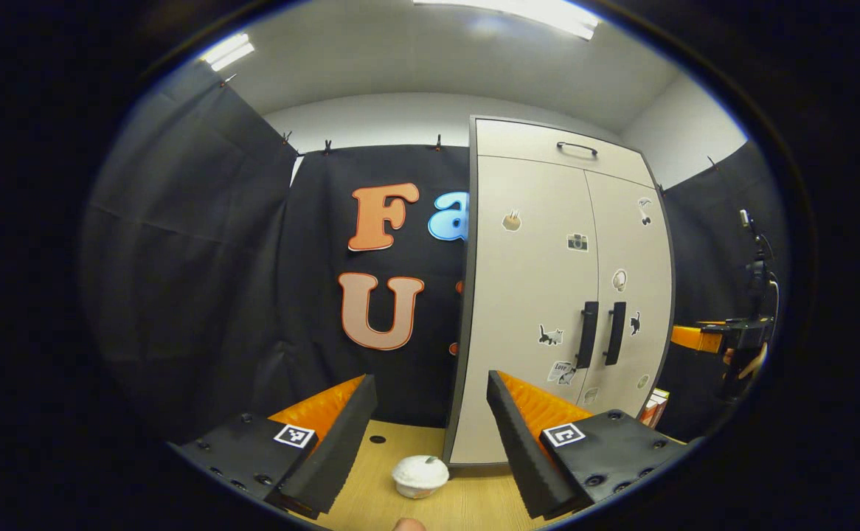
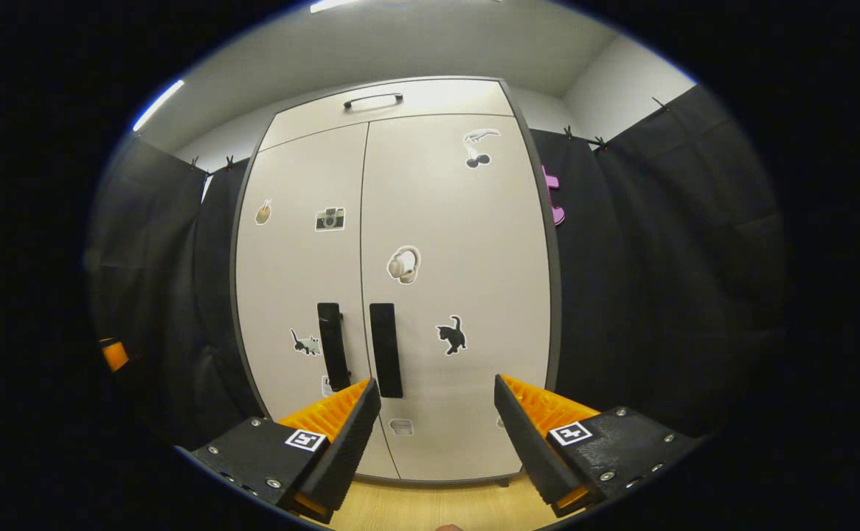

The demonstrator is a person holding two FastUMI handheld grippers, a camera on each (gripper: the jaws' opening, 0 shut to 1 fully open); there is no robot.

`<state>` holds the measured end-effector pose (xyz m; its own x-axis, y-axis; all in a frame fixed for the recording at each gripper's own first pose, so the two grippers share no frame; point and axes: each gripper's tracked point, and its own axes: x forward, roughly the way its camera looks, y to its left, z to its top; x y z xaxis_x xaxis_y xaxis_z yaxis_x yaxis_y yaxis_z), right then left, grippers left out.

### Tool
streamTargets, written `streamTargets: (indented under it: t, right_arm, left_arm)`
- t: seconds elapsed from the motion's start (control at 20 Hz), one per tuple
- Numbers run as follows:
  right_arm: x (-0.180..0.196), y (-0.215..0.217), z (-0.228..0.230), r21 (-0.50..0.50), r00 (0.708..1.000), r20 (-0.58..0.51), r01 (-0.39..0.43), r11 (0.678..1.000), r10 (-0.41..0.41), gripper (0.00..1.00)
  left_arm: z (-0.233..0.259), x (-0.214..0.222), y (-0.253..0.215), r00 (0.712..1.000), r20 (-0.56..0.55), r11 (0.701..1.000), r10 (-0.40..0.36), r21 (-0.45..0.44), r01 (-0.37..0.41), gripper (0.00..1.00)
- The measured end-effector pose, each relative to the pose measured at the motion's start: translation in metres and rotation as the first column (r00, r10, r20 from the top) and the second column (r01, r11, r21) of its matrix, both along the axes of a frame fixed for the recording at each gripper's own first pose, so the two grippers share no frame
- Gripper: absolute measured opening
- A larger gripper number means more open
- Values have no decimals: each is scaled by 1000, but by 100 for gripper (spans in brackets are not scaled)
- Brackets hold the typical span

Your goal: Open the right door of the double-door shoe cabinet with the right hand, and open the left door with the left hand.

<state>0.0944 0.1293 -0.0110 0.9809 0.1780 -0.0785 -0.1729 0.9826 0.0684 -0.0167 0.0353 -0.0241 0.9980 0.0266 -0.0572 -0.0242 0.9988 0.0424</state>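
The pale double-door shoe cabinet [image 2: 467, 221] stands straight ahead in the right gripper view, both doors shut. Its two dark vertical handles sit side by side at the middle seam: the left door handle [image 2: 333, 346] and the right door handle [image 2: 386, 350]. My right gripper [image 2: 436, 383] is open, a short way in front of the doors, low and just right of the handles, touching nothing. In the left gripper view the cabinet [image 1: 526, 295] is off to the right, seen at an angle. My left gripper [image 1: 430, 380] is open and holds nothing, aimed past the cabinet's left edge.
A drawer with a handle [image 2: 373, 98] tops the cabinet, and stickers dot both doors. A small white cup-like object [image 1: 420, 476] lies on the wooden surface [image 1: 378, 509] by the cabinet's left corner. Black cloth walls close in all round. The right gripper [image 1: 721, 338] and its hand appear far right.
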Motion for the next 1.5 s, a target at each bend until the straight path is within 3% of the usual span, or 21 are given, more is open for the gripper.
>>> streamTargets:
  t: [0.6,0.7,1.15,1.5]
  right_arm:
    - [85,61,-18,-34,1000,-17,9,999,-9,93]
    - [93,67,-24,-43,1000,-30,2,999,-3,83]
    - [120,68,-37,7,996,-65,56,998,-55,67]
    - [125,74,-43,-1,997,-71,44,999,-44,35]
  left_arm:
    - [-8,2,27,999,8,999,32,9,-32,96]
    - [-7,2,30,999,13,999,36,12,-36,96]
    - [-8,2,36,997,23,998,69,4,-69,96]
    - [-8,-2,33,998,25,999,50,1,-50,96]
